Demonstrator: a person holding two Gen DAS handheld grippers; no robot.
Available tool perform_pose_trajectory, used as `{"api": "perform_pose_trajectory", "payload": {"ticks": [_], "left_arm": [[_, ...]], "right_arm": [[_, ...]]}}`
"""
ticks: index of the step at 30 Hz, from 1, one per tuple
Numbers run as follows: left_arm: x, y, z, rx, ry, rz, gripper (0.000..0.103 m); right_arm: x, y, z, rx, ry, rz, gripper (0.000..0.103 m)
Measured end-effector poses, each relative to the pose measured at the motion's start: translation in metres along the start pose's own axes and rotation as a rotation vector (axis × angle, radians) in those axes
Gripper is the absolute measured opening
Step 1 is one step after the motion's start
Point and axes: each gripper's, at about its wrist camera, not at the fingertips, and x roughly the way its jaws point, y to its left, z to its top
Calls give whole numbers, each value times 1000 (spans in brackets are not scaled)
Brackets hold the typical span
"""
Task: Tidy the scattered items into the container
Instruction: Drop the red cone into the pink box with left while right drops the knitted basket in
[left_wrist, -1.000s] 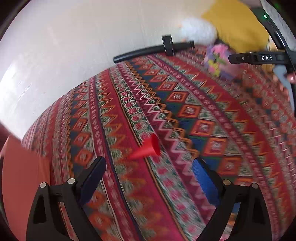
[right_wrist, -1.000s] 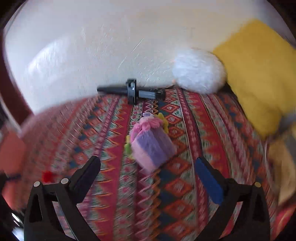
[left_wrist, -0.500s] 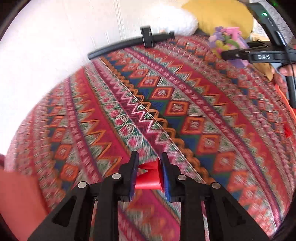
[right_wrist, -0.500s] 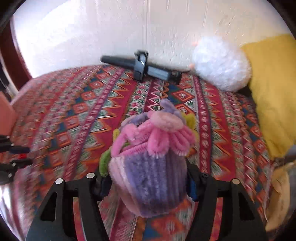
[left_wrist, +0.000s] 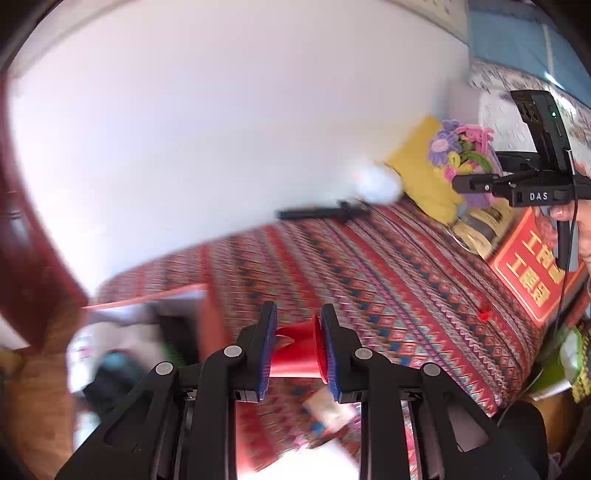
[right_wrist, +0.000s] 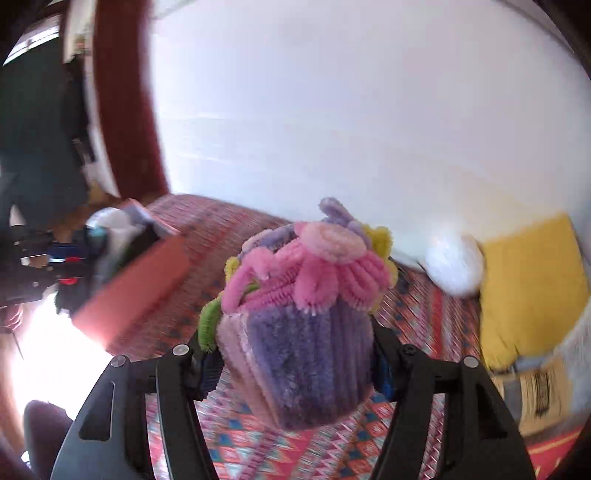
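Left wrist: yellow cushion, black bar behind.

Red cone lies sideways, lifted; fuzzy purple flower pot upright, lifted; orange box bedside.

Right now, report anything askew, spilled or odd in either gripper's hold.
Nothing spilled or damaged. The left gripper clamps the red cone lying sideways across its pads. The right gripper holds the fuzzy purple flower pot tilted, its flowers leaning away from the camera. The orange box is too blurred to judge.
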Motion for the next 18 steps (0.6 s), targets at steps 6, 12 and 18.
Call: {"api": "perform_pose_trajectory", "payload": {"ticks": [6,12,18], "left_arm": [[-31,66,-33,-25,7,59,20],[24,133,-70,-70,74,152,37],[44,164,-92,-92,72,260,82]], "right_arm": [[60,119,76,-69,-9,177,63],[217,206,98,-26,132,298,67],[285,234,90,-60,117,212,82]]}}
